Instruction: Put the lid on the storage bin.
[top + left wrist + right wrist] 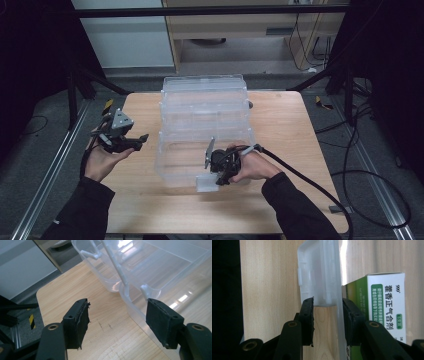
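the clear bins (204,131) are standing in the middle of the wooden table (280,200), three of them lined up from near to far, the nearest one sitting just in front of the person. the right gripper (220,176) is hanging at the near wall of the nearest bin, held in the right hand (252,167) with its cable (310,182) trailing off to the near right. in the right gripper view its jaws are standing close together on either side of a frosted latch (319,275) and the thin clear wall below it, pinching that flap; whether both pads are truly pressing on the plastic is hard to tell at the left pad, which is sitting right at the flap's lower corner. a green and white box (384,312) with printed characters is lying inside the bin, just behind the wall, right of the jaws in that view. in the high view the latch (206,183) is sticking out from the near wall toward the person. the left gripper (131,143) is hovering left of the bins, resting in the open left hand (102,160), apart from the plastic. in the left gripper view its jaws are spread wide with bare table between them, and the right pad (162,320) is sitting just beside the rim of a bin (130,302), not visibly gripping it.
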The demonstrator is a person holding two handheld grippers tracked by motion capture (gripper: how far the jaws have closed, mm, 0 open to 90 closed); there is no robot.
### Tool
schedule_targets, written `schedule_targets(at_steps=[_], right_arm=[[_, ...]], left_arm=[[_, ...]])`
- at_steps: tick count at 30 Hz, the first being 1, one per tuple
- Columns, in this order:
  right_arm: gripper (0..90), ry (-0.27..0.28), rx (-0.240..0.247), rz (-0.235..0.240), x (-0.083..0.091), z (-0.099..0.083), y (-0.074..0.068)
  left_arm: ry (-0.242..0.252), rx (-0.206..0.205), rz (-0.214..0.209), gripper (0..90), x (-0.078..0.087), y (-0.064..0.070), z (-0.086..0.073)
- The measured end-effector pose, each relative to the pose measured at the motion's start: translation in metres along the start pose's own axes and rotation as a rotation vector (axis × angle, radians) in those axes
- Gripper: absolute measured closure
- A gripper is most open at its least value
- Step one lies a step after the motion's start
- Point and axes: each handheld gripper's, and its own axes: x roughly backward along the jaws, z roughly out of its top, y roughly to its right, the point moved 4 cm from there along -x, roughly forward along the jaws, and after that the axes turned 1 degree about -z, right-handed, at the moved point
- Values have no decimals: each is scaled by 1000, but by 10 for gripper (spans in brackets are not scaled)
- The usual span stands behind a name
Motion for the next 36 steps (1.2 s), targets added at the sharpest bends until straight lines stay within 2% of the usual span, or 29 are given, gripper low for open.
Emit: schedule_targets(at_steps=[2, 3, 7, 8, 15, 17, 19, 22, 26, 28, 29, 31, 33, 34, 35, 36], right_arm=[[649, 1, 0, -1, 0, 0, 0], [649, 2, 0, -1, 0, 0, 0], [649, 3, 3, 0, 0, 0, 0], [649, 5, 6, 0, 0, 0, 0], [650, 5, 6, 2, 0, -1, 0], [650, 7, 9, 1, 0, -1, 0], [650, 5, 13, 3, 0, -1, 1], [651, 4, 15, 3, 0, -1, 1], [651, 7, 15, 4, 0, 0, 0], [651, 7, 16, 5, 0, -1, 0], [651, 8, 18, 4, 0, -1, 0], [651, 5, 17, 2, 0, -1, 0], [652, 9, 19, 5, 0, -1, 0], [652, 9, 19, 5, 0, -1, 0], [652, 8, 20, 5, 0, -1, 0], [652, 8, 20, 5, 0, -1, 0]], left_arm=[[-3, -16, -7, 341, 1, 2, 4], [14, -59, -24, 342, 0, 1, 8], [12, -82, -41, 346, 0, 1, 14], [30, -112, -35, 353, 1, 0, 21], [23, -148, -42, 355, -3, 0, 39], [14, -160, -58, 354, -4, 0, 45], [0, -173, -56, 355, -4, -1, 48], [4, -182, -71, 357, -6, 0, 54], [-6, -224, -80, 362, -8, 1, 63], [-7, -228, -81, 366, -9, 1, 64], [-14, -256, -83, 367, -10, 0, 68], [-16, -263, -84, 371, -10, 0, 70], [-17, -289, -93, 374, -12, -1, 77], [-17, -289, -93, 375, -12, -1, 77], [-21, -312, -100, 376, -14, 0, 81], [-21, -312, -100, 376, -14, 0, 81]])
